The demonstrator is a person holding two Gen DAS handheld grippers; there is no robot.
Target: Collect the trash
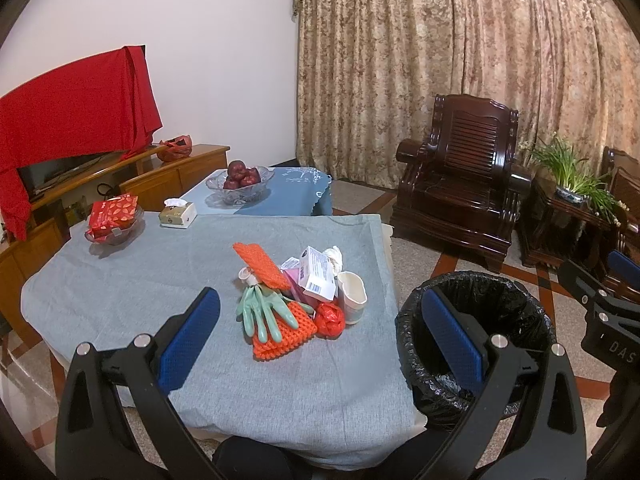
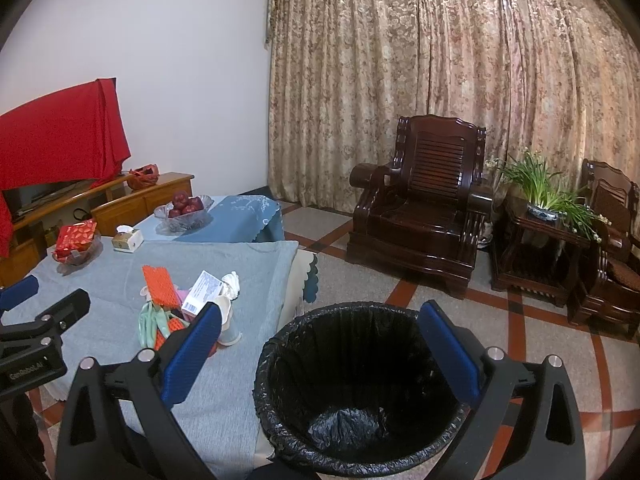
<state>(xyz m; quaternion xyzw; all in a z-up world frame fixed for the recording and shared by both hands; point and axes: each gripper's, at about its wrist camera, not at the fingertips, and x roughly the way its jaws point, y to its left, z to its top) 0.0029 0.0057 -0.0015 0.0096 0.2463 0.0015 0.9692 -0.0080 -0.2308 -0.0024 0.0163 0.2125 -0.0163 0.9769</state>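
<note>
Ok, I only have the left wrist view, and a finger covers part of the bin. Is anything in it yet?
Observer: No. The right wrist view looks straight into the bin, and only the black liner shows at the bottom.
Operator: I just see the edge of the right gripper. Is it carrying something?
Observer: No. The right gripper is open with nothing between its fingers, which frame the bin's mouth in that view.
</note>
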